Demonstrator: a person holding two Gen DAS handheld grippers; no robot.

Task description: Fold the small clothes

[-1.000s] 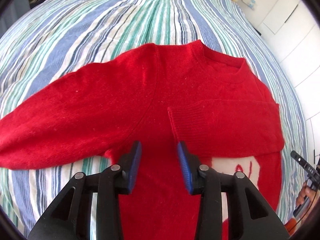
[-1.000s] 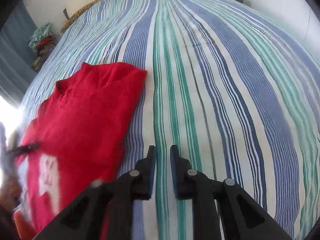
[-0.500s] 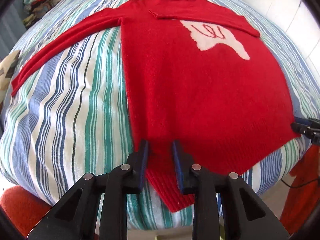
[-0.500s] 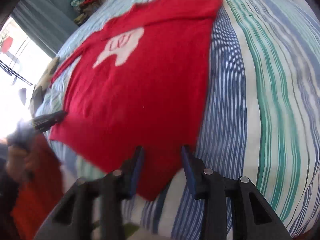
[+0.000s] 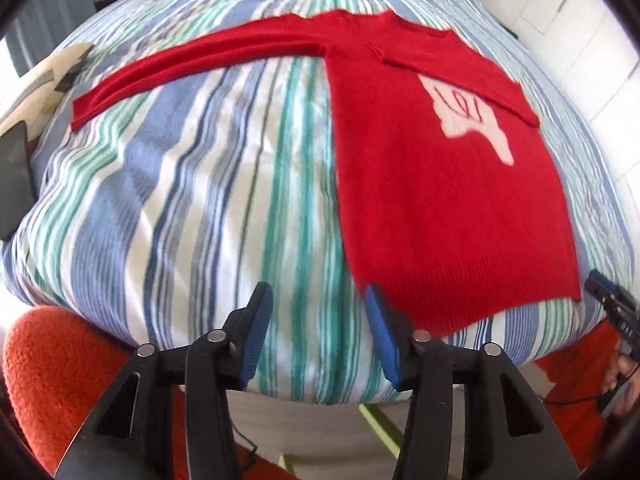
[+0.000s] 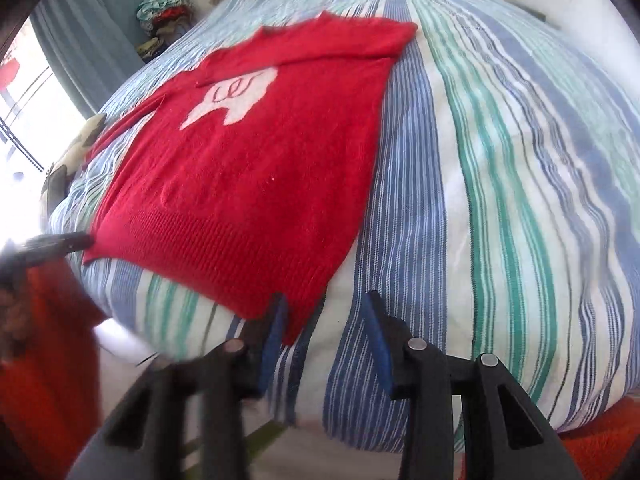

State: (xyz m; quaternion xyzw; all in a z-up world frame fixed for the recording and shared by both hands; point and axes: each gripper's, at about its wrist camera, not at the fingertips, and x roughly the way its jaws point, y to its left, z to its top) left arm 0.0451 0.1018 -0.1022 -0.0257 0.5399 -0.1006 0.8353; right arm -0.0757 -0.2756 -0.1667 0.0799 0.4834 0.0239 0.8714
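A red knit sweater point(image 5: 444, 200) with a white motif lies flat on the striped bed; it also shows in the right wrist view point(image 6: 256, 184). One sleeve point(image 5: 192, 64) stretches out to the left, the other is folded across the chest. My left gripper point(image 5: 316, 332) is open and empty at the bed's near edge, just left of the hem's left corner. My right gripper point(image 6: 324, 344) is open and empty, with the hem's right corner point(image 6: 296, 320) between its fingers. Each gripper's tip shows at the edge of the other's view.
The blue, green and white striped bedcover point(image 6: 500, 160) fills both views and drops off at the near edge. A patterned pillow point(image 5: 44, 80) and a dark flat object point(image 5: 14, 176) lie at the left. A pile of clothes point(image 6: 168, 12) sits by the curtain.
Both grippers have pulled back from over the sweater to the near edge of the bed by the hem. Both have opened wider. The sweater has not moved.
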